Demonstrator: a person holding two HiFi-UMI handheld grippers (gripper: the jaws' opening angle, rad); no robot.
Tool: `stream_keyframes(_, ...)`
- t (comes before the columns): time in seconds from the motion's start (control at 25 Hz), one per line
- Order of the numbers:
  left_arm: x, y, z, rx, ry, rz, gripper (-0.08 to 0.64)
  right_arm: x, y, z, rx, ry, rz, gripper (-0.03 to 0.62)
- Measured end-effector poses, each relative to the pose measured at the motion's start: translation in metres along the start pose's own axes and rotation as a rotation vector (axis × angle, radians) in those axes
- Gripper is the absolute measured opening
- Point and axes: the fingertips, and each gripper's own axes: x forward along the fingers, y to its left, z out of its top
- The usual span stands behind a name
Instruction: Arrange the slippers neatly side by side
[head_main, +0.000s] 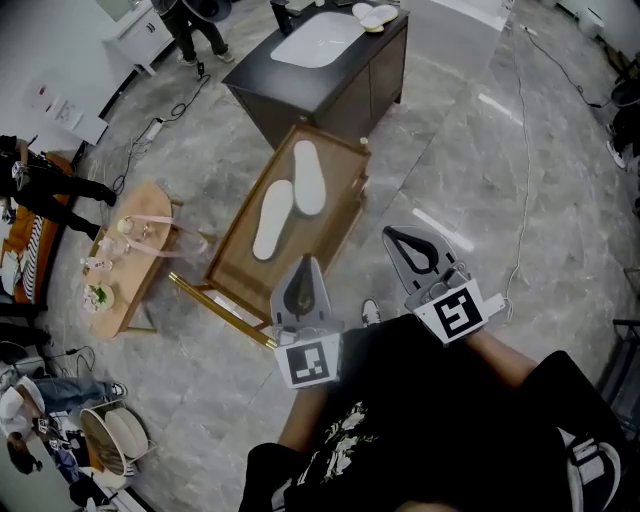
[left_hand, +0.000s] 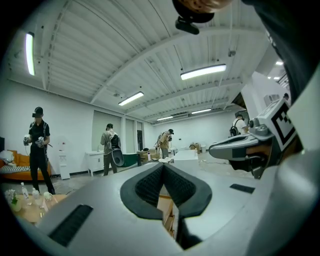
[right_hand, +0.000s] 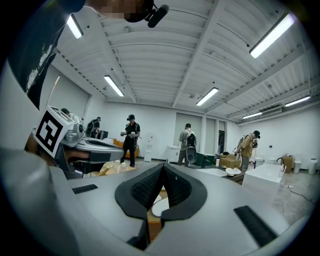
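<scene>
Two white slippers lie on a low wooden table (head_main: 335, 225). One slipper (head_main: 272, 218) is nearer me, the other slipper (head_main: 309, 176) sits farther back and to the right, its toe offset from the first. My left gripper (head_main: 308, 262) hovers over the table's near edge, shut and empty. My right gripper (head_main: 389, 233) is off the table's right side, also shut with nothing in it. The left gripper view shows the closed jaws (left_hand: 163, 167) with the right gripper (left_hand: 240, 147) beside them. Below the shut jaws (right_hand: 163, 167) in the right gripper view, a bit of white slipper (right_hand: 159, 206) shows.
A dark cabinet with a white sink (head_main: 320, 45) stands beyond the table, with another pair of pale slippers (head_main: 375, 15) on top. A small wooden side table (head_main: 125, 265) with bottles is at the left. A cable (head_main: 525, 150) runs over the floor. Several people stand around the room.
</scene>
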Motion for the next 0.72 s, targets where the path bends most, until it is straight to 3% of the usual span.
stream_keyframes(0.32, 0.015, 0.015, -0.008, -0.062, -0.001, -0.039, 0.002, 0.008, -0.002, 0.002, 0.013, 0.013, -0.065, -0.002)
stream_keyframes(0.72, 0.013, 0.025, -0.014, -0.081, 0.021, -0.022, 0.002, 0.015, 0.001, 0.001, 0.018, 0.046, -0.051, -0.002)
